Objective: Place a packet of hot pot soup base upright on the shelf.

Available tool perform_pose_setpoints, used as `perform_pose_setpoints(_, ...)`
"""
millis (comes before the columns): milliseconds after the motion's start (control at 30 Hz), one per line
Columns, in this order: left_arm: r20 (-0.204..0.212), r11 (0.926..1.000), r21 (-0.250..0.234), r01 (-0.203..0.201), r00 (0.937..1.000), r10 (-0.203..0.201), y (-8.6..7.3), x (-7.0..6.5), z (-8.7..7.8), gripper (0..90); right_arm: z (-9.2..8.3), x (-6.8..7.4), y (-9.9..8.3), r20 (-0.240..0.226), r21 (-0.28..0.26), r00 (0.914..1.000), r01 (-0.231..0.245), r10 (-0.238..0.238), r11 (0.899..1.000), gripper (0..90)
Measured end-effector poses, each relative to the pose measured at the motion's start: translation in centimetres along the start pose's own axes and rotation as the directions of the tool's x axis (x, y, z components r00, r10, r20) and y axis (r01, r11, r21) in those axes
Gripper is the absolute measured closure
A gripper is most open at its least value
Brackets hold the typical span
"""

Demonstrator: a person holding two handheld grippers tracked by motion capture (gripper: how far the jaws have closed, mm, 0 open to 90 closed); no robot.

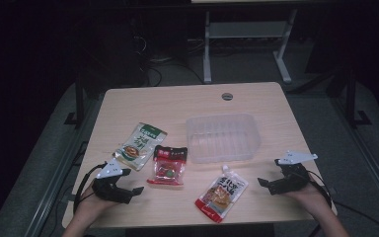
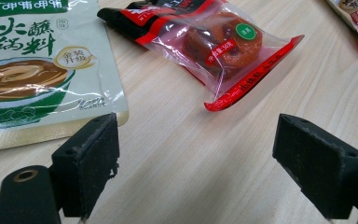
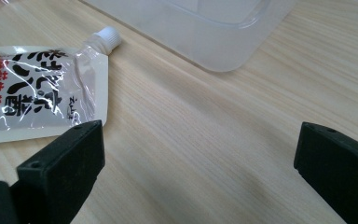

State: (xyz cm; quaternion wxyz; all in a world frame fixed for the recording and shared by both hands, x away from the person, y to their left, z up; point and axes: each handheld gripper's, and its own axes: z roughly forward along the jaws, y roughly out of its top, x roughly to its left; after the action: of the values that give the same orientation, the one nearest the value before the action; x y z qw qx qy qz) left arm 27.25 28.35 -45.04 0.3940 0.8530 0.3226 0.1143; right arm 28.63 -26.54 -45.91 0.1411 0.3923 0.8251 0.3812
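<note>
My left tongs (image 1: 128, 190) rest low on the counter (image 1: 177, 98), jaws spread wide, nothing between them. Just ahead lie the green-and-white sauce packet (image 1: 140, 145) and the red snack pouch (image 1: 168, 165), side by side. My right tongs (image 1: 269, 185) are likewise released and empty, near the counter's right edge. The spouted pouch (image 1: 222, 192) lies beside them, its cap toward the clear plastic tray (image 1: 222, 138).
</note>
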Motion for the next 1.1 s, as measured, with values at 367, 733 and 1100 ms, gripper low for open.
perform_pose_setpoints(367,0.005,0.9978,0.005,0.066,0.9978,-0.066,0.6,-0.1,-1.1,46.3,-0.2,0.0,0.1,0.006,-0.019,1.0,-0.001,0.001,1.0,1.3)
perform_pose_setpoints(733,0.032,0.9966,0.017,0.08,0.9962,-0.081,2.0,-0.3,-1.0,78.8,-0.2,0.1,0.3,0.0,-0.033,1.0,0.009,-0.009,0.999,1.3)
perform_pose_setpoints(1100,0.058,0.9975,0.023,0.066,0.996,-0.068,3.6,-0.7,-0.4,89.7,-0.3,0.0,0.3,0.008,-0.042,0.9998,0.019,-0.018,0.999,1.3)
